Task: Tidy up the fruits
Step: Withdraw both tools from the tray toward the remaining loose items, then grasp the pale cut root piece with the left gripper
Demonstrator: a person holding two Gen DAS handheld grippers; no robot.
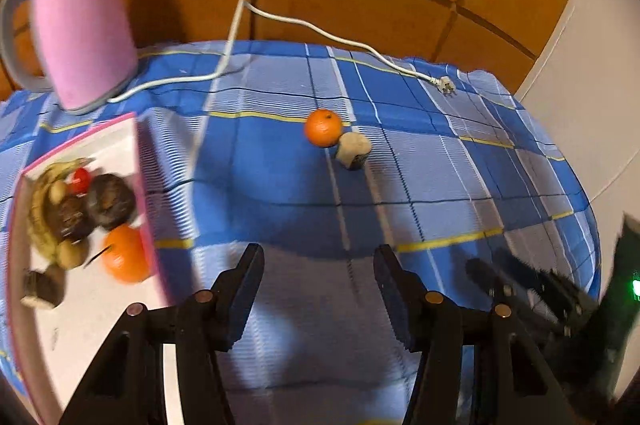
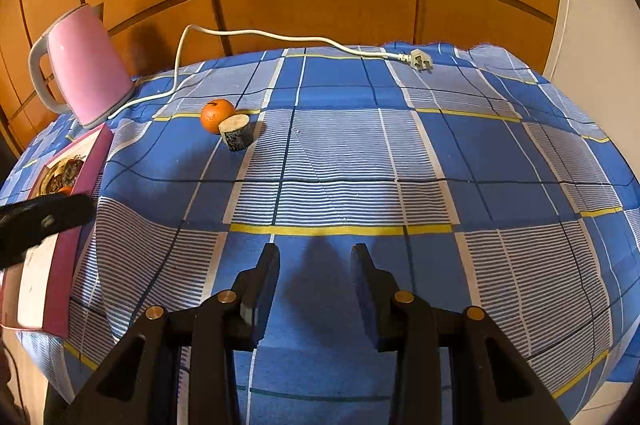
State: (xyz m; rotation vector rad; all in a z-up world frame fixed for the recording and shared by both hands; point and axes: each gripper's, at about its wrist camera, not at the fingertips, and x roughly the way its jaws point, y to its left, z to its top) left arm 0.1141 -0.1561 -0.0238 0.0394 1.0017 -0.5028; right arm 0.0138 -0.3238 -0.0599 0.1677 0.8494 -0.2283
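Note:
An orange (image 1: 323,127) lies mid-table on the blue checked cloth, touching a small cut chunk (image 1: 353,149) with a beige top and dark side. My left gripper (image 1: 318,257) hangs over bare cloth in front of them, open and empty. To its left, a white tray with a pink rim (image 1: 96,321) holds bananas (image 1: 40,221), a red fruit (image 1: 80,180), dark round pieces and a second orange (image 1: 126,253). In the right wrist view the orange (image 2: 216,115) and chunk (image 2: 236,135) sit far left of my right gripper (image 2: 316,253), which is open by a narrower gap and empty.
A pink kettle (image 1: 80,25) stands at the back left by the tray. Its white cord runs across the back of the table to a loose plug (image 2: 418,59). Wooden panels rise behind the table. My right gripper (image 1: 496,267) shows blurred at the right.

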